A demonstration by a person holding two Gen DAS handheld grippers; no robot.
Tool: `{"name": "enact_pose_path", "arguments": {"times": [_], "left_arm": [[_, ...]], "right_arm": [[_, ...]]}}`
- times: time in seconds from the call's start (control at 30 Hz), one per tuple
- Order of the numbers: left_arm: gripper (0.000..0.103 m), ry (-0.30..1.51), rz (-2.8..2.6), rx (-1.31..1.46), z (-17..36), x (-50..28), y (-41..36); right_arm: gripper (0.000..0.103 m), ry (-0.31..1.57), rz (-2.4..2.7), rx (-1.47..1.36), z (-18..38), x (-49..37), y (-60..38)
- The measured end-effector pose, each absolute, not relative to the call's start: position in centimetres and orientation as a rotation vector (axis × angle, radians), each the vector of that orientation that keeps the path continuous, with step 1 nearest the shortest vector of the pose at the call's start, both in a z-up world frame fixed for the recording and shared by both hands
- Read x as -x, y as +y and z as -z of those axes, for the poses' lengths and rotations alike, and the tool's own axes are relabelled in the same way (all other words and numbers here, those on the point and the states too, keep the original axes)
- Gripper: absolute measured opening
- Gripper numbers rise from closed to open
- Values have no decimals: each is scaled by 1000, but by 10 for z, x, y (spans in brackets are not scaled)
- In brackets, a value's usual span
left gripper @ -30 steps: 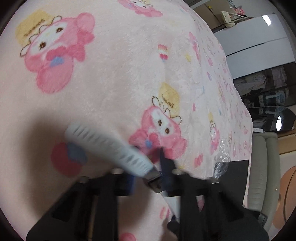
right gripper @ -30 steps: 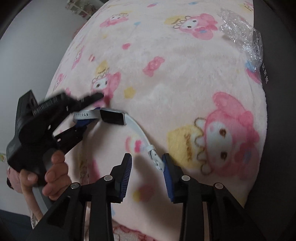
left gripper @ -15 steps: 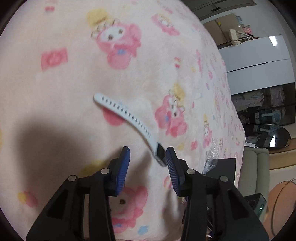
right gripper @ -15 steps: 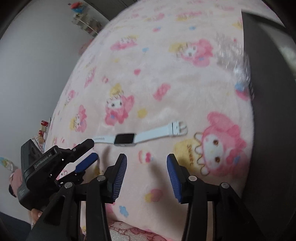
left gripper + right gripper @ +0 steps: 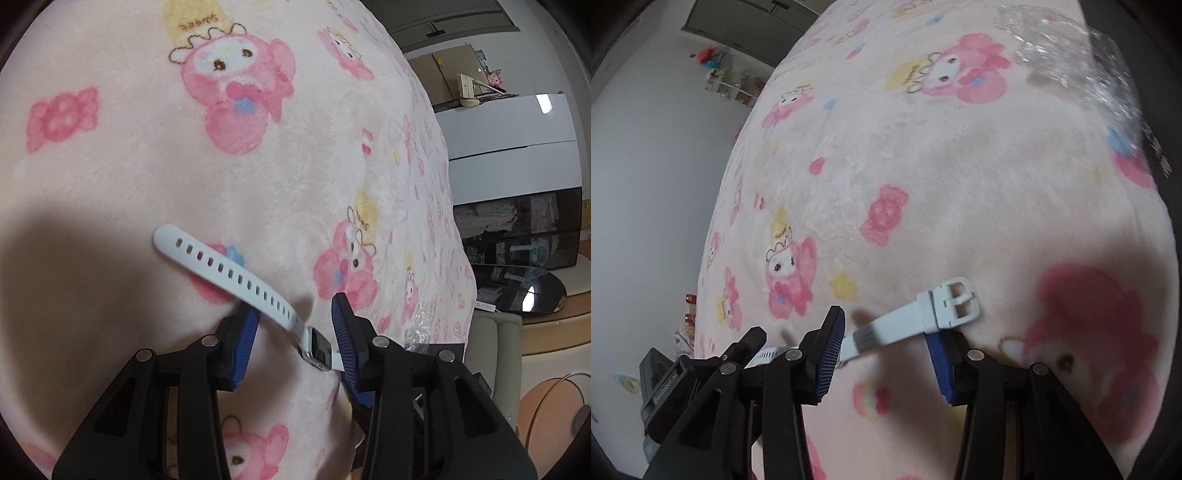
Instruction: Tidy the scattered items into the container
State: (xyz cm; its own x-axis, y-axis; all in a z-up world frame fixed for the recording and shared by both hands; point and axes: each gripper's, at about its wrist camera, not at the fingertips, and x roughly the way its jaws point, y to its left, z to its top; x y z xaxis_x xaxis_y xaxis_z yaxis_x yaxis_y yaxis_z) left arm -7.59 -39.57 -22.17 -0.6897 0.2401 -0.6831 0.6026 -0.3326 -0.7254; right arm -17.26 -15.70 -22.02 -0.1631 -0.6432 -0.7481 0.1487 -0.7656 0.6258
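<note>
- Item: the white watch [image 5: 236, 280] lies flat on the pink blanket [image 5: 147, 166], outside any container.
- Left hand-held gripper [image 5: 295, 332]: jaws closing around the watch case and holed strap; pads not yet pressing, so nothing is grasped.
- Right hand-held gripper [image 5: 886, 347]: released, straddling the buckle strap without clamping it.
- Clear plastic wrap [image 5: 1071, 62] lies near a dark edge.
- Progress: judged early; pickup and transfer of the watch remain.
</note>
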Motion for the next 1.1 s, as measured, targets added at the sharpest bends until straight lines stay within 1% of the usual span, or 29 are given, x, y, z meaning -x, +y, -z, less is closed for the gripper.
{"name": "enact_pose_path", "arguments": {"times": [0.03, 0.1, 0.17, 0.23, 0.33, 0.53, 0.63, 0.73, 0.83, 0.9, 1.1], "left_arm": [[6, 1632, 2111, -1089, 222, 75, -397], [5, 1628, 2121, -1079, 221, 73, -396], [3, 1614, 2149, -1059, 214, 70, -394], [3, 1558, 2194, -1045, 201, 67, -386], [3, 1493, 2250, -1018, 177, 57, -371], [3, 1371, 2402, -944, 116, 43, -325], [3, 1344, 2471, -961, 95, 40, -295], [3, 1317, 2530, -985, 76, 42, -265], [3, 1308, 2596, -1009, 58, 44, -234], [3, 1268, 2636, -1040, 47, 47, -211], [3, 1227, 2717, -1162, 36, 66, -145]], "right_arm": [[34, -536, 1987, -1562, 218, 173, -162], [12, -436, 2010, -1527, 212, 173, -171], [9, -390, 2024, -1505, 204, 171, -173], [5, -374, 2022, -1478, 193, 167, -169], [4, -332, 2044, -1420, 167, 156, -160], [4, -343, 2035, -1364, 113, 139, -117], [4, -265, 2095, -1336, 86, 128, -93], [4, -243, 2142, -1304, 63, 118, -58], [4, -229, 2196, -1271, 45, 111, -31], [4, -236, 2229, -1253, 37, 107, -10], [4, -272, 2319, -1257, 27, 104, 62]]}}
